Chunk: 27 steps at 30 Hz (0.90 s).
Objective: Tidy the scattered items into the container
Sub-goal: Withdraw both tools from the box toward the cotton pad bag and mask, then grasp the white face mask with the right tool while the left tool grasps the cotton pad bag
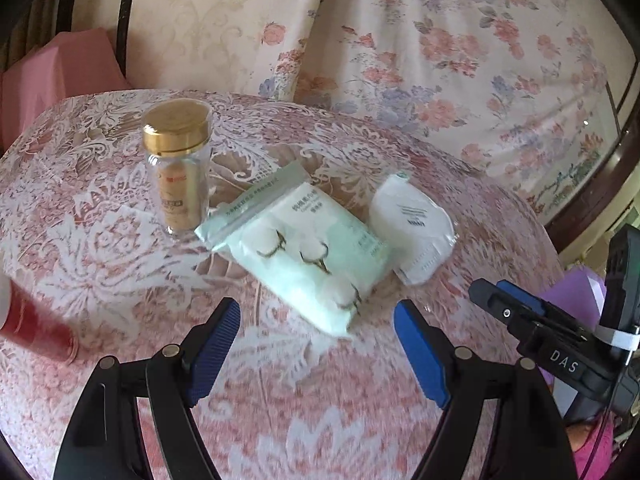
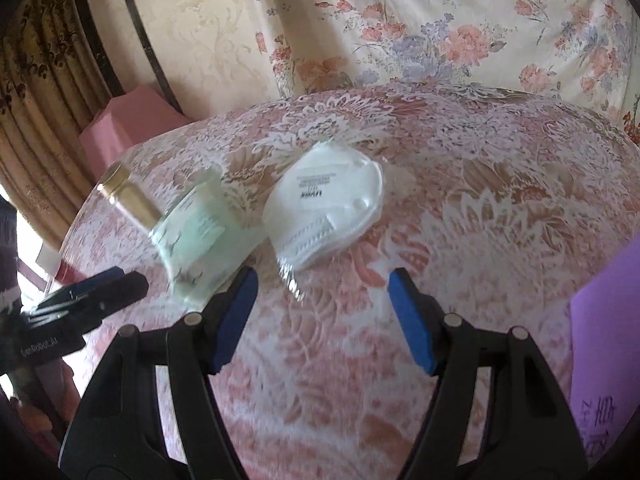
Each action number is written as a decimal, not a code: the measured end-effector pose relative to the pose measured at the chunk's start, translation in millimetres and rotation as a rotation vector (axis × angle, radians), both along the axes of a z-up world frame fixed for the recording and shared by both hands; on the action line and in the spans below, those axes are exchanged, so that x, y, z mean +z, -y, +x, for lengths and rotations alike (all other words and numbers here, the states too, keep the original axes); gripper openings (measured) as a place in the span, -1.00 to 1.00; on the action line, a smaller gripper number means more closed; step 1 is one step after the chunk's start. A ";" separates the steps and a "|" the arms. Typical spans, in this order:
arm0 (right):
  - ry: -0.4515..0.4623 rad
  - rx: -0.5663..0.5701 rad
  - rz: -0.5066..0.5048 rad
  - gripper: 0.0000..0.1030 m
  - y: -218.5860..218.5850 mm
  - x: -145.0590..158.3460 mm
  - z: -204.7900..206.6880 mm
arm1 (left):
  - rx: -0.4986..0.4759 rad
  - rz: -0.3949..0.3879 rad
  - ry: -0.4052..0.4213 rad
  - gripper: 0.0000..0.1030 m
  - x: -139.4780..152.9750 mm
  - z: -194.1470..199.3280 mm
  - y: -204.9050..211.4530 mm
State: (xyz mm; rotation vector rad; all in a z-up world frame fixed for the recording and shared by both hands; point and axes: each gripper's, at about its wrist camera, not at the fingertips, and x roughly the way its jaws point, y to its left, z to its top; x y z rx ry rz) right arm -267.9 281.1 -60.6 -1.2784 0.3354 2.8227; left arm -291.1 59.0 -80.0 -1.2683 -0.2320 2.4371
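A mint-green pack of cotton pads lies on the pink lace tablecloth. A white folded mask in clear wrap lies just right of it. A clear jar with a gold lid stands upright to the left. My left gripper is open and empty, just short of the pack. My right gripper is open and empty, just short of the mask, with the pack and the jar to its left. The right gripper also shows in the left wrist view, and the left gripper in the right wrist view.
A red bottle lies at the table's left edge. A purple box sits at the right edge. A pink box stands behind the table at the left. Floral fabric hangs behind.
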 end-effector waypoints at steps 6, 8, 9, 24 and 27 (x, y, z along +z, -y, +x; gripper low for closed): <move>0.013 -0.023 -0.011 0.37 -9.3 -10.3 -27.3 | 0.032 0.008 -0.010 0.55 -6.7 -18.6 -10.6; 0.019 -0.027 -0.014 0.37 -12.6 -14.3 -36.7 | 0.041 0.007 -0.010 0.55 -9.6 -25.0 -14.6; 0.022 -0.029 -0.015 0.37 -14.2 -16.3 -41.4 | 0.047 0.009 -0.009 0.55 -11.2 -28.0 -15.7; 0.047 0.023 0.001 0.40 -12.8 -33.5 -80.8 | 0.091 -0.067 -0.052 0.56 -24.2 -45.6 -34.3; 0.046 0.039 0.015 0.40 -10.1 -35.4 -85.8 | 0.101 -0.058 -0.052 0.56 -25.0 -46.1 -31.3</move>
